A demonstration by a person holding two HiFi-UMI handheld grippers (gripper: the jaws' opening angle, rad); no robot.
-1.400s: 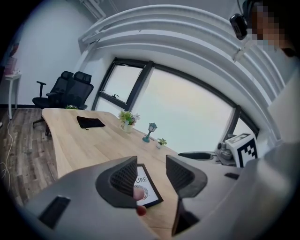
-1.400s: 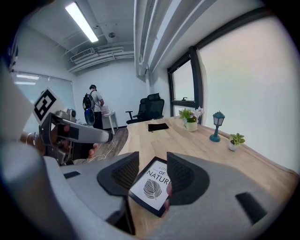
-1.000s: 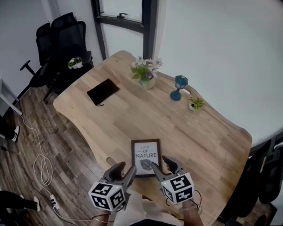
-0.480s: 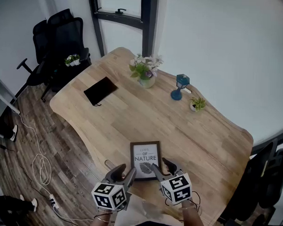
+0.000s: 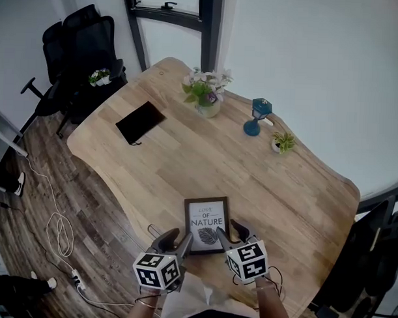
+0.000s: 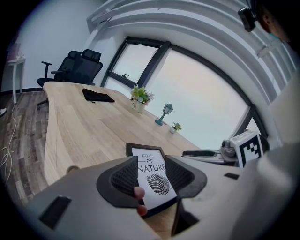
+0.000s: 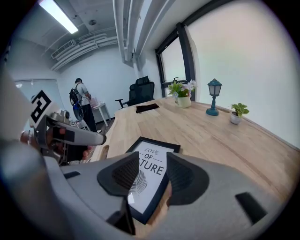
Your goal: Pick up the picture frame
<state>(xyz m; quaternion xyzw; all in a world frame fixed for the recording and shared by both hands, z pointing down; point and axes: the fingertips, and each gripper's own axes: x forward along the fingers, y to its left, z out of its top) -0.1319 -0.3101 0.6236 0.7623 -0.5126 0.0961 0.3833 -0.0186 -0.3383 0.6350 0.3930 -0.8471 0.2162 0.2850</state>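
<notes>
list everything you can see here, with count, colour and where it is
table: one, light wood, centre
picture frame: one, black with white print, flat near the table's front edge
pouch: one, black, table's far left
flowers: one pot, green and white, far edge
lantern: one, blue, right of the flowers
potted plant: one, green, right of the lantern
office chairs: two, black, beyond the table's left end
cables: white, on the floor at left
person: one, standing in the background
left tool: grey, open, at the frame's near left corner
right tool: grey, open, at its near right corner
</notes>
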